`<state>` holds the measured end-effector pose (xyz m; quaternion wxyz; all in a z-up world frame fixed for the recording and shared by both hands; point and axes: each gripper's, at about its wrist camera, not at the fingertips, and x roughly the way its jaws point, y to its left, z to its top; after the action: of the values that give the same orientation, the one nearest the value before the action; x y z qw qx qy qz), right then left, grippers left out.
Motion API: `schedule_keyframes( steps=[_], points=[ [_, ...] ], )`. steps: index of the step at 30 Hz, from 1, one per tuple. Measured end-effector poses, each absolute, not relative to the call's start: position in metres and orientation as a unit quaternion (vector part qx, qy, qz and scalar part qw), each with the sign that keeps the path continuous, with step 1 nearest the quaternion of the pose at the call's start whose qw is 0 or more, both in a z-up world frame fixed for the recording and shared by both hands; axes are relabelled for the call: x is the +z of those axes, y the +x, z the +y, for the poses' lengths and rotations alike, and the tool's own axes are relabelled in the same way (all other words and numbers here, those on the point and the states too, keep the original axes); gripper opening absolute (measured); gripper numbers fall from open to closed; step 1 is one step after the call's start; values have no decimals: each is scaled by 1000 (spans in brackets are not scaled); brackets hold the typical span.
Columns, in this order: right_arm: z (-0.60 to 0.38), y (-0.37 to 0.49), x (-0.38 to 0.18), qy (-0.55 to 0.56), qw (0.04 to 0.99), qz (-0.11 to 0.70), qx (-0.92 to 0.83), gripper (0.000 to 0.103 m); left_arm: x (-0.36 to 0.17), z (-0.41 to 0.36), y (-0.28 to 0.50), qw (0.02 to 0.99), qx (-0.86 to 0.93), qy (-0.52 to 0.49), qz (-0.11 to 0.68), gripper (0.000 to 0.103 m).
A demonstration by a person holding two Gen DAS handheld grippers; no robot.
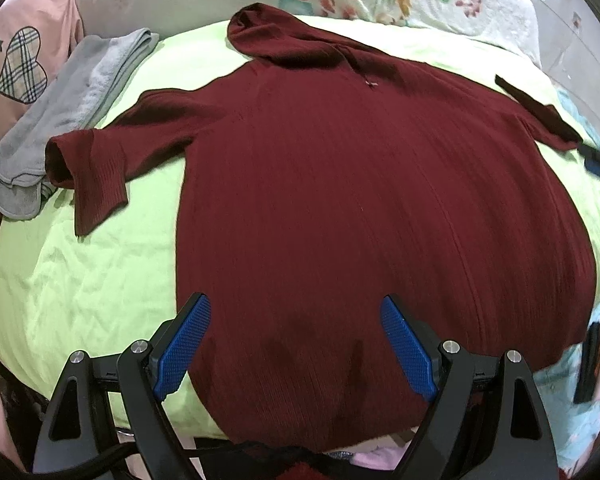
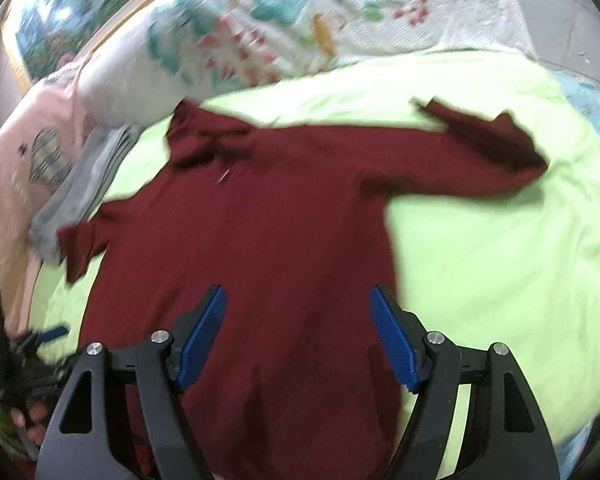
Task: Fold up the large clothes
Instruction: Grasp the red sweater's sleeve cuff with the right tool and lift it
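Maroon sweater (image 1: 340, 184) lies flat on the bed (image 1: 100, 280), both grippers (image 1: 296, 344) (image 2: 298, 334) wide and empty; sleeve fold next.

maroon sweater (image 1: 340, 200) hem cut off, right view blurred

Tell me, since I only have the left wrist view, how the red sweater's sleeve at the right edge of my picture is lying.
Observer: In the right wrist view that sleeve lies on the green sheet, with its end doubled back toward the body.
Operator: Is the right gripper holding anything?
Observer: No. The right gripper is open over the sweater, with nothing between its pads.
Operator: Anything past the bedding that I miss?
Observer: A framed picture shows beyond the floral bedding.
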<state>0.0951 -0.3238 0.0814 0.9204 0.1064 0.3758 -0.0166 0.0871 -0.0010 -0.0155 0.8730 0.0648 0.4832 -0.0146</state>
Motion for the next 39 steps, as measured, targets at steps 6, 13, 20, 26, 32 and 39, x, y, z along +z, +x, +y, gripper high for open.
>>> schedule_keyframes(
  steps=[6, 13, 20, 26, 32, 39],
  points=[
    [-390, 172, 111, 86, 922, 369, -83, 63, -21, 1, 100, 866, -10, 63, 496, 87],
    [-429, 272, 66, 30, 884, 449, -126, 62, -35, 0, 119, 854, -4, 69, 515, 87],
    [-450, 326, 27, -3, 857, 493, -148, 34, -44, -2, 141, 845, -7, 59, 532, 87],
    [-439, 326, 41, 70, 874, 465, -119, 5, -49, 3, 152, 844, -11, 46, 534, 87],
    [-340, 314, 73, 143, 896, 420, 24, 5, -44, 11, 151, 846, -20, 23, 533, 87],
    [-194, 322, 63, 171, 879, 411, 172, 5, -40, 32, 132, 847, -17, -7, 532, 87]
  ],
)
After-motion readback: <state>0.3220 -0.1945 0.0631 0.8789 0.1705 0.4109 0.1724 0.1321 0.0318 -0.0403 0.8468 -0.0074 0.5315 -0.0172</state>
